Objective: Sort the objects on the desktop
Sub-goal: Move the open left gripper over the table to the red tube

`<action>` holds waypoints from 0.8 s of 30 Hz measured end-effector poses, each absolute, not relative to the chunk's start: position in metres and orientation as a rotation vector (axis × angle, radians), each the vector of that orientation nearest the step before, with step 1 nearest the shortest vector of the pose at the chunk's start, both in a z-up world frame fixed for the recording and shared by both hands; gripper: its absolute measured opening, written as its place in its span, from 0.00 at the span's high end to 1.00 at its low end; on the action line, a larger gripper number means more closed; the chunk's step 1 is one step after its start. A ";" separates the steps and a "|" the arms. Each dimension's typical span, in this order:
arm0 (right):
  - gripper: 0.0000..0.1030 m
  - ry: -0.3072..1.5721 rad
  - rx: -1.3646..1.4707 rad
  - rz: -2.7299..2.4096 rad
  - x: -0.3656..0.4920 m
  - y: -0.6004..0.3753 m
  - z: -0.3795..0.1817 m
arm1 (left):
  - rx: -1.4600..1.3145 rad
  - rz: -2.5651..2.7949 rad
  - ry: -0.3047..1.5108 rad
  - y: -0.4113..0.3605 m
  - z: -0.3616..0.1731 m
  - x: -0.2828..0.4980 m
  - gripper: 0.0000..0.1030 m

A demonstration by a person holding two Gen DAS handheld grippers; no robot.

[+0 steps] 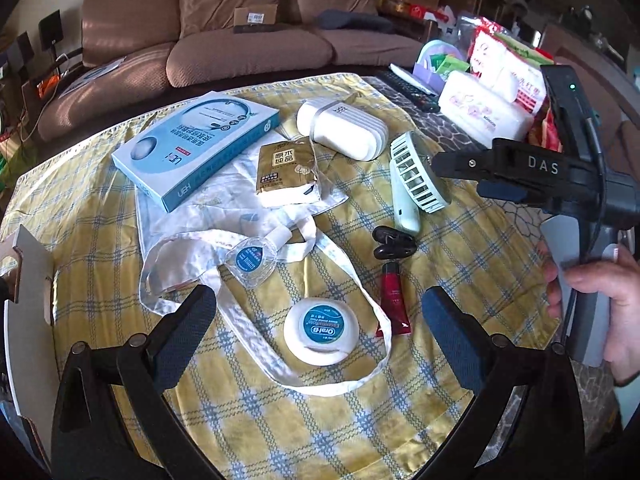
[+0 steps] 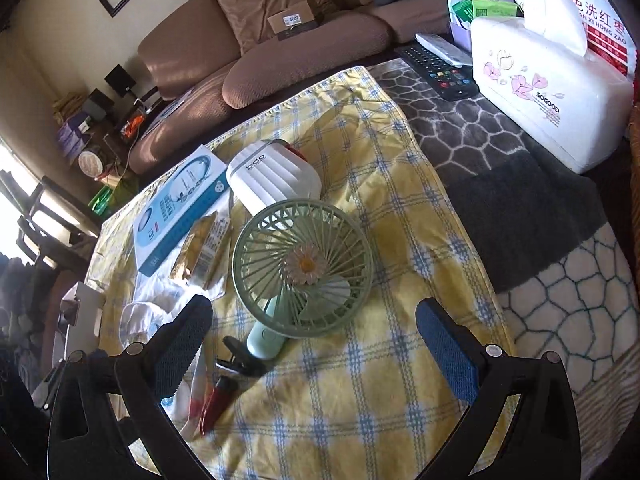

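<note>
On the yellow checked cloth [image 1: 100, 216] lie a white tote bag [image 1: 240, 216], a blue box [image 1: 196, 148], a gold tissue pack [image 1: 286, 172], a white case [image 1: 344, 130], a green hand fan [image 1: 416, 178], a black clip [image 1: 394, 242], a red tube [image 1: 394, 300], a small bottle [image 1: 252, 258] and a round floss box [image 1: 320, 330]. My left gripper [image 1: 316, 320] is open above the floss box. My right gripper [image 2: 314, 344] is open and empty, just in front of the fan [image 2: 302, 268]; it also shows in the left wrist view [image 1: 456, 170].
A white tissue box [image 2: 548, 92], a black remote [image 2: 440, 70], snack bags [image 1: 508, 68] and a purple organizer [image 1: 432, 68] stand at the table's back right. A brown sofa [image 1: 240, 40] is behind the table. A white board [image 1: 28, 276] stands at the left edge.
</note>
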State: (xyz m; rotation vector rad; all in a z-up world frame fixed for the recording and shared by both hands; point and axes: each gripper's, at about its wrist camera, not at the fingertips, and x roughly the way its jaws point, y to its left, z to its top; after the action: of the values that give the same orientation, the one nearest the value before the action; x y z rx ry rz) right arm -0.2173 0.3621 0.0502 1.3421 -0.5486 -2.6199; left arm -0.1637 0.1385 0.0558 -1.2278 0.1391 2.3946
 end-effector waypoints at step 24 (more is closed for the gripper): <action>0.00 -0.676 1.190 -2.520 -0.187 0.365 0.070 | -1.182 2.260 0.149 0.193 0.021 -0.162 0.60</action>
State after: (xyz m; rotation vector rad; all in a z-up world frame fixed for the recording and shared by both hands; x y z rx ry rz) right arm -0.1870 0.3651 0.0704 1.1898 -0.6760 -2.5197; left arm -0.1616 0.1934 0.0214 -1.1820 0.1490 2.2602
